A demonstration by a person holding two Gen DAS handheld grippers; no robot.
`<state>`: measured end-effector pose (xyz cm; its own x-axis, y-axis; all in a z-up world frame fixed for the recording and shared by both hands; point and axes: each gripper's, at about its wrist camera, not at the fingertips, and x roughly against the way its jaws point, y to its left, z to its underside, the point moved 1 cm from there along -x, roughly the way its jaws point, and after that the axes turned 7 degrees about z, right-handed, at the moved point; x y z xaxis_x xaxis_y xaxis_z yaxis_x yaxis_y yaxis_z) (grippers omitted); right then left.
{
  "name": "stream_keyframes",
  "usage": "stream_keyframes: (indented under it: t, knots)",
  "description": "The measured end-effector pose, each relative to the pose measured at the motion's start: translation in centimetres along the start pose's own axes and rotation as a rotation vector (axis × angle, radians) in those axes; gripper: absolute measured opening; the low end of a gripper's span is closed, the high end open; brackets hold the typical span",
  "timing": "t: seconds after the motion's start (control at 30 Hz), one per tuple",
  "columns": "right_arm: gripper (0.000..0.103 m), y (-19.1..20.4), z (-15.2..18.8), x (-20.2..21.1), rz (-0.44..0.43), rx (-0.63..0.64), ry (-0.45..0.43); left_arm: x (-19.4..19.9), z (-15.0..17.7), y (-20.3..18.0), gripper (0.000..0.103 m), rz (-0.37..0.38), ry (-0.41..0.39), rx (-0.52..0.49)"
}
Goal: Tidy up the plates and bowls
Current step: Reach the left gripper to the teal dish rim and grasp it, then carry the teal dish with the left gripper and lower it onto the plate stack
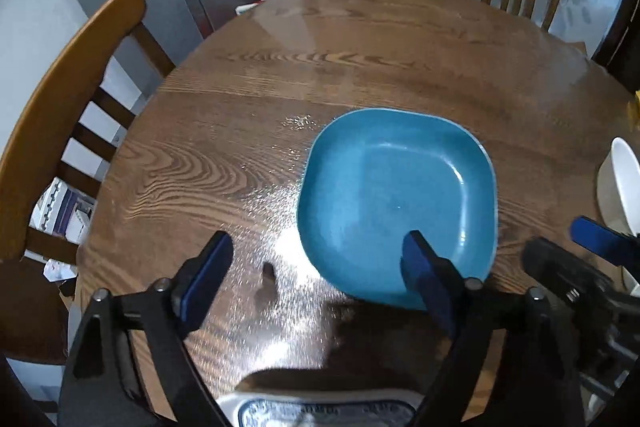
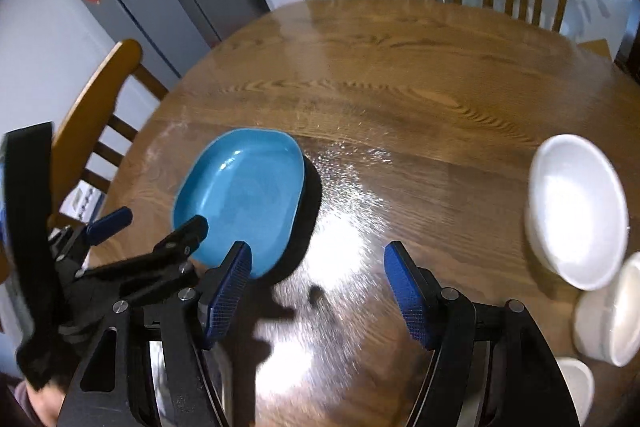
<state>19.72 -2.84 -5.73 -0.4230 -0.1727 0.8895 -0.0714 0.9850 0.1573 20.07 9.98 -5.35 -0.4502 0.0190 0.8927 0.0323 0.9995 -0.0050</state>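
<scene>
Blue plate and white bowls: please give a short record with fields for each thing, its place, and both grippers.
blue plate: flat on the wooden table, toward its left
white bowls: at the table's right side, close together
left gripper: open, one finger over the plate's near part
right gripper: open, above bare table, holding nothing

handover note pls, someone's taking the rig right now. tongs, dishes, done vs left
Left tongs: open, holding nothing, low over the table, one finger over the near edge of the blue plate.
Right tongs: open, empty, over bare wood between the plate and the white dishes.
Blue plate: flat on the table, left of centre, nothing on it.
White dishes: a wide white bowl at the right, a smaller white bowl nearer beside it, and another white piece cut off at the frame edge.
Done: nothing stacked that I can see.
Left: gather the plate and bowls together.
</scene>
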Motion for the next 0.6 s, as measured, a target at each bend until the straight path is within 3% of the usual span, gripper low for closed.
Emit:
stream_keyframes:
  t: [0.2,0.4,0.47,0.6]
  knots:
    - [0.062,0.6,-1.0,-3.1,-0.009,-0.041,0.050,-1.9,-0.1,0.7,0.063,0.040,0.041,-0.015]
    - [0.042,1.3,-1.2,-4.5,-0.016,-0.042,0.076,-2.5,0.0,0.9,0.043,0.092,0.061,-0.024]
    - [0.028,1.7,-1.3,-4.8,-0.013,-0.030,0.078,-2.4,-0.1,0.8,0.036,0.104,0.060,-0.033]
    - [0.019,2.1,-1.4,-5.0,-0.012,-0.024,0.087,-2.4,-0.1,0.5,0.028,0.117,0.059,-0.054]
